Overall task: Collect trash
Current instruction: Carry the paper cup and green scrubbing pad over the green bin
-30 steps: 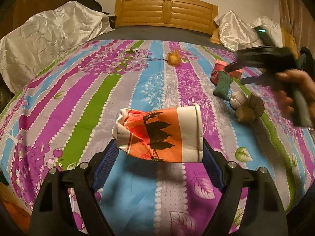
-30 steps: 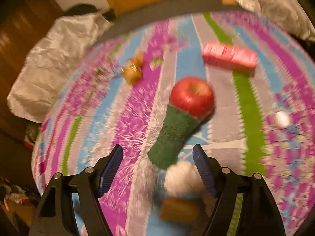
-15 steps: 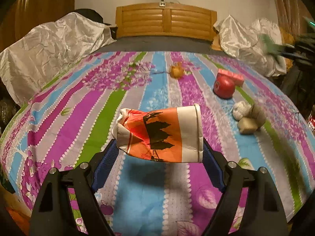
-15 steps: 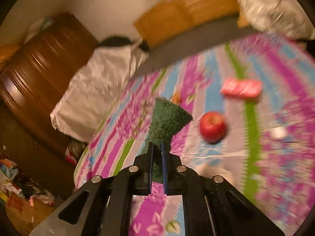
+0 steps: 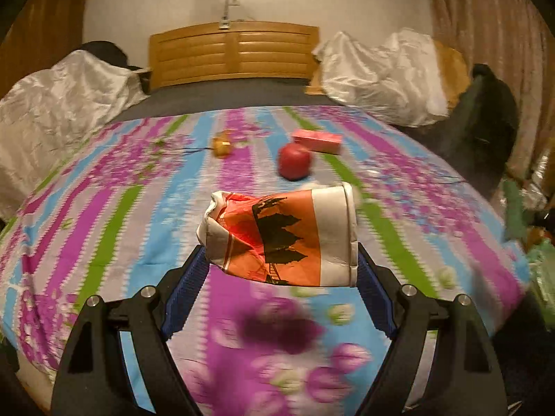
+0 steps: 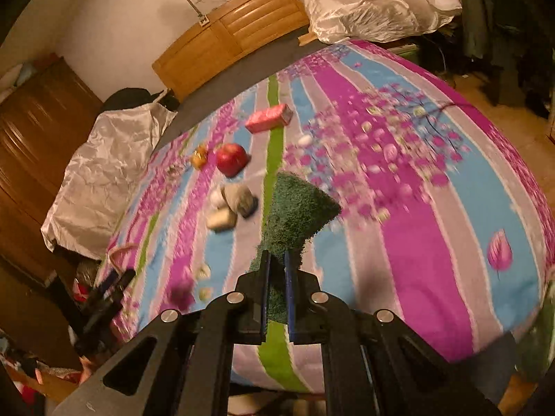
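Note:
A crushed orange-and-white paper cup [image 5: 281, 239] lies sideways between the blue pads of my left gripper [image 5: 279, 260], which is shut on it above the striped floral bed sheet [image 5: 104, 208]. My right gripper [image 6: 275, 270] is shut on a fuzzy green scouring pad [image 6: 295, 208], held up over the near part of the bed. On the sheet lie a red apple [image 6: 230, 158], a pink box [image 6: 269, 119], a yellow-brown wrapper [image 6: 199, 156] and a clump of crumpled wads [image 6: 230, 204]. The left wrist view also shows the apple [image 5: 294, 161], the box [image 5: 317, 140] and the wrapper [image 5: 222, 144].
A wooden headboard [image 5: 232, 52] stands at the far end of the bed. Silvery white bundles [image 5: 52, 104] lie on both far corners. A brown wardrobe [image 6: 31, 131] is on the left, dark clothing [image 5: 485, 121] on the right, with clutter on the floor.
My right gripper shut on the green pad, lifted it away from the apple and drew back toward the bed's near edge. My left gripper drew back and rose with the cup.

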A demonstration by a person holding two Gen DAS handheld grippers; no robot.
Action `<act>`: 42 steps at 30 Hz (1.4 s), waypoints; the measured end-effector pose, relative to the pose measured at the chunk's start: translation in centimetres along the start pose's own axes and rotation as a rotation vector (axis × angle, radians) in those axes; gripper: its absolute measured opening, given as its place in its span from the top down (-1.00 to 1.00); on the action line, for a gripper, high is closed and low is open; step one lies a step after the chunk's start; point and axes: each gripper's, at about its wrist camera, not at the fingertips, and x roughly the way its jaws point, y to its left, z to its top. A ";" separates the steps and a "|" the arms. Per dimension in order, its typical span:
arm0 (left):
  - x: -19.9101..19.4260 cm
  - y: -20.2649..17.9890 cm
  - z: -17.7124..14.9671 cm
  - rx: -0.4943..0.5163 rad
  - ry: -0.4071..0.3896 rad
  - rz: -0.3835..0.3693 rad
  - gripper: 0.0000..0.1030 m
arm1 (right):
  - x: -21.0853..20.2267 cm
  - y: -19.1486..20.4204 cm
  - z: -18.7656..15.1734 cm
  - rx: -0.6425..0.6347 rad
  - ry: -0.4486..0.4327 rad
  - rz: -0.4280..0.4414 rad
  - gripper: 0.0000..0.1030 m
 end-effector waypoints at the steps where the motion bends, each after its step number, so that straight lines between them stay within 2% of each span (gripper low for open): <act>1: 0.0 -0.9 0.0 0.008 0.002 -0.016 -0.52 | 0.1 0.2 -0.7 -0.017 0.000 -0.004 0.83; 5: -0.2 -4.1 0.1 0.058 0.005 -0.064 -0.52 | -0.6 0.3 -2.5 -0.087 -0.022 -0.033 0.83; 13: 0.7 -9.5 0.2 0.150 0.035 -0.136 -0.52 | -2.1 -1.4 -2.3 -0.125 -0.086 -0.080 0.83; 24: 2.7 -16.6 0.8 0.256 0.057 -0.237 -0.52 | -5.1 -6.8 -2.4 -0.043 -0.146 -0.158 0.83; 42: 0.7 -31.2 0.6 0.451 -0.032 -0.508 -0.53 | -14.6 -11.9 -4.7 0.040 -0.304 -0.314 0.83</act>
